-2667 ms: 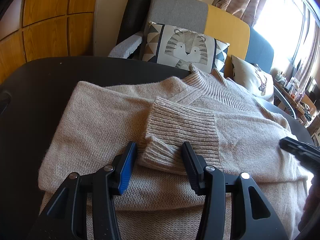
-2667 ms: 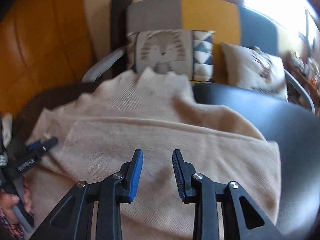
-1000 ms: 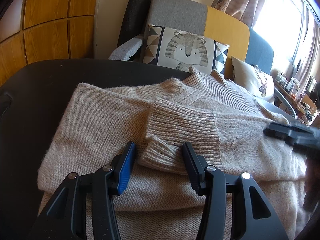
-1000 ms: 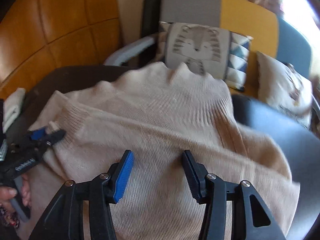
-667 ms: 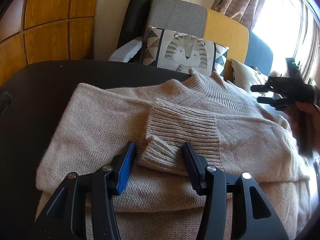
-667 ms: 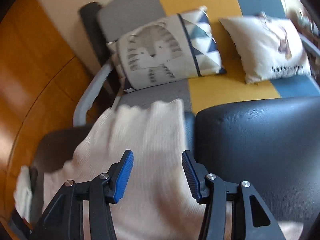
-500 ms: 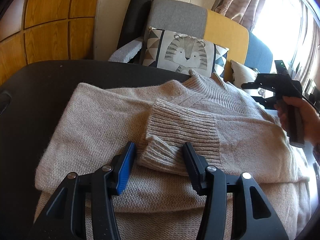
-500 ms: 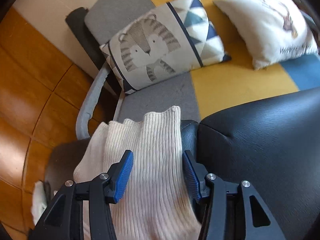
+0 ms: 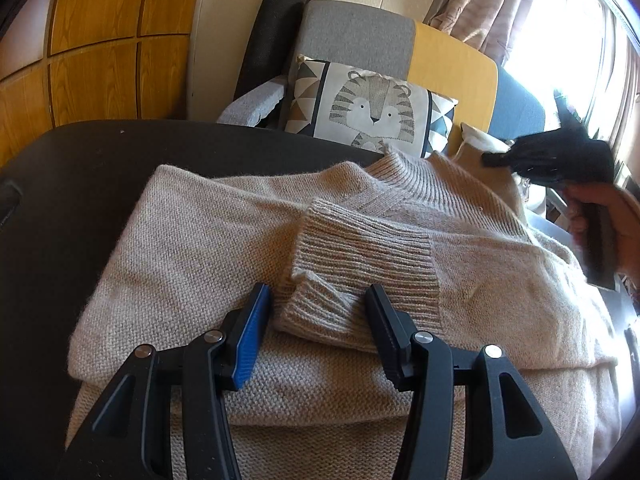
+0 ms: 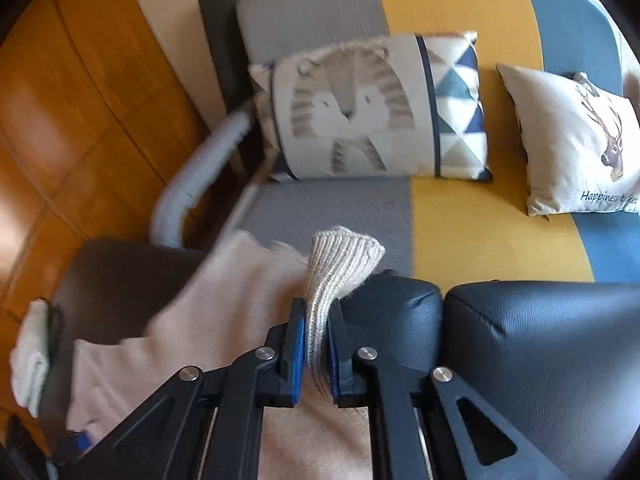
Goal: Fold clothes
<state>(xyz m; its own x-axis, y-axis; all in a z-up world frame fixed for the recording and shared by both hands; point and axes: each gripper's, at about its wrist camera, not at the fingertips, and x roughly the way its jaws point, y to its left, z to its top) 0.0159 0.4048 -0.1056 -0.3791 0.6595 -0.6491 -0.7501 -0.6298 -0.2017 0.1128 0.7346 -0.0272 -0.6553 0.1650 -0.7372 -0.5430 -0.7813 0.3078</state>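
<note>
- We see the sweater (image 9: pixel 208 248) lying on a black table (image 9: pixel 80 168), its collar (image 10: pixel 340 260) at the far edge, facing the sofa (image 10: pixel 472 232).
- It is a beige knit, fuzzy, with ribbed collar and a ribbed cuff (image 9: pixel 360 264); one sleeve is folded across the chest.
- Our right gripper (image 10: pixel 318 344) has just been closing, and its pads now pinch the ribbed collar, which stands up above the jaws at the table's far edge.
- Our left gripper (image 9: pixel 316 328) stands about half open, one finger on each side of the cuff; whether the pads press it, we cannot tell.
- In the left view the right hand (image 9: pixel 608 224) shows at the right edge, just beyond the sweater.
- Bare table lies to the left of the sweater and at the far right, where the padded top is split by a seam (image 10: pixel 444 300).
- The table top is smooth black leatherette.
- Beyond it the sofa has grey, yellow and blue panels, a tiger cushion (image 10: pixel 368 108) and a deer cushion (image 10: pixel 576 136).
- Wood panelling (image 9: pixel 100 48) covers the left wall; a curtain (image 9: pixel 480 4) hangs by a bright window.
</note>
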